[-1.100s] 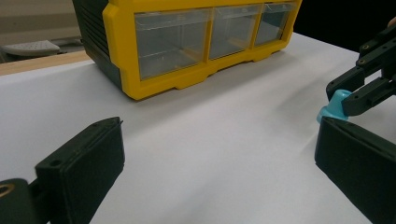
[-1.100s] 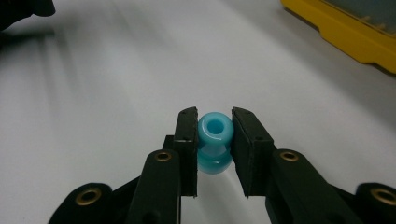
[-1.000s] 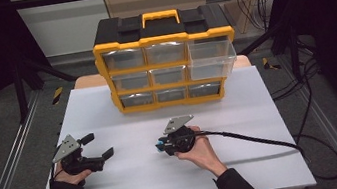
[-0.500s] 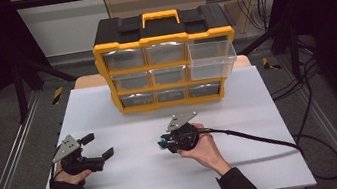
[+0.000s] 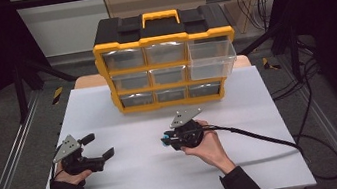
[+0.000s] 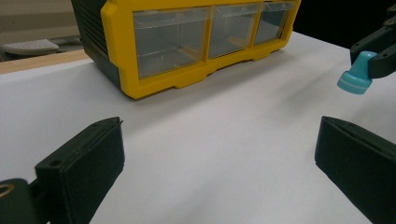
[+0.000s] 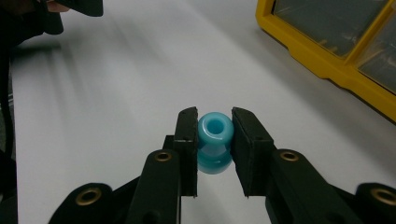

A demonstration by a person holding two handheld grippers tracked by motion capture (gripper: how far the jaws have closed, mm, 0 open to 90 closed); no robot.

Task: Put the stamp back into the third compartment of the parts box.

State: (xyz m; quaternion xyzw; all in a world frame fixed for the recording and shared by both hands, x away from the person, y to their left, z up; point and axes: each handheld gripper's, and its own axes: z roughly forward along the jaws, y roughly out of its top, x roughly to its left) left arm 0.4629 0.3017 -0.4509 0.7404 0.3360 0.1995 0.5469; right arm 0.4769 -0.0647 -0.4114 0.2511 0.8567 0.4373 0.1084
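Carrying step, with the part already picked up. The right gripper (image 7: 214,140) is clenched on a small glossy light-blue plastic spool-shaped piece (image 7: 215,137); in the right gripper view its two black pads press on the piece's narrow waist from either side, the rounded hollow end facing the camera. In the high view the same right gripper (image 5: 167,140) sits in the person's hand over the middle of the white table top (image 5: 270,109), in front of the yellow-and-black plastic drawer cabinet (image 5: 163,39), with the blue piece (image 5: 164,140) showing at its tip. The left gripper view catches the piece (image 6: 356,77) from the side, clear of the table surface.

The left gripper (image 5: 96,147) is released: its jaws stand wide apart with nothing between them, and it rests low over the table's left part, well apart from the right one.

The cabinet holds nine clear drawers in three rows; the upper right clear drawer (image 5: 212,60) is pulled out towards the person, the others are pushed in. Judged from this layout, the piece is most likely bound for that open drawer. The next move then calls for lifting the right gripper above the drawer's front wall, carrying the piece forward and to the right over the opening, and only then letting the jaws part. The grip is on a narrow, smooth waist, so a steady wrist matters.
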